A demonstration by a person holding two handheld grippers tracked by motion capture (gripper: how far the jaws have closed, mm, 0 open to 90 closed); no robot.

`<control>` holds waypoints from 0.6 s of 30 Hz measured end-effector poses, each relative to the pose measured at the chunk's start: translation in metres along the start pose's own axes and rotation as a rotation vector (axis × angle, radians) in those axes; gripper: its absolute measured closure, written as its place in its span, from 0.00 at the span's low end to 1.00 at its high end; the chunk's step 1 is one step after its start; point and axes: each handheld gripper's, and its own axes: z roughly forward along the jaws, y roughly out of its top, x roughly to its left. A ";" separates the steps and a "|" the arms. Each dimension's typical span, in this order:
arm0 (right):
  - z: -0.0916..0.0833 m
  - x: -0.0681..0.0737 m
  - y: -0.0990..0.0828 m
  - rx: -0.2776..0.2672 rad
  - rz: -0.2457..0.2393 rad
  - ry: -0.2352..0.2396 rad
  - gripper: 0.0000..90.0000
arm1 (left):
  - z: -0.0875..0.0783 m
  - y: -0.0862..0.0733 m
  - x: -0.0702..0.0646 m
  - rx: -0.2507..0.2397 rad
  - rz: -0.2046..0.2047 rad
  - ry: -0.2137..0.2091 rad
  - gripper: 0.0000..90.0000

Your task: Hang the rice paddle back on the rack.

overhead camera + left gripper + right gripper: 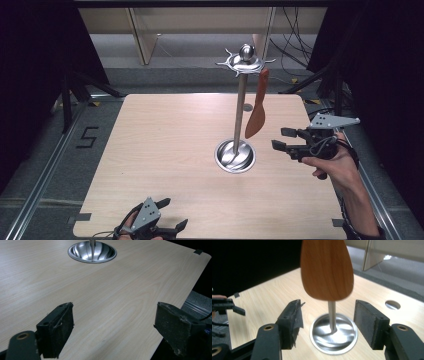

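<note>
Spatula (257, 106) hangs beside stand pole (240, 112).

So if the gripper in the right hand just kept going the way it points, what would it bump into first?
Probably the wooden spatula hanging from the metal stand. It hangs just ahead of the open right gripper, slightly above it; depth is hard to judge.

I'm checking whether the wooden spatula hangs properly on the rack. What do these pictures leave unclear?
- How the wooden spatula attaches to the rack's hook ring: too small in the high view.
- Its handle: cut off by the top edge in the right gripper view, blade edge blurred.
- Rack pole: cut off above the base in the left gripper view.
</note>
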 end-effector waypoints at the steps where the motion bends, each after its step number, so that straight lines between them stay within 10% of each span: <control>1: 0.001 0.000 -0.003 0.011 0.006 -0.006 0.43 | 0.000 0.000 0.000 0.001 0.001 -0.002 0.17; 18: 0.010 -0.006 -0.038 0.124 0.002 0.001 0.41 | 0.003 0.002 0.000 0.001 -0.002 -0.015 0.17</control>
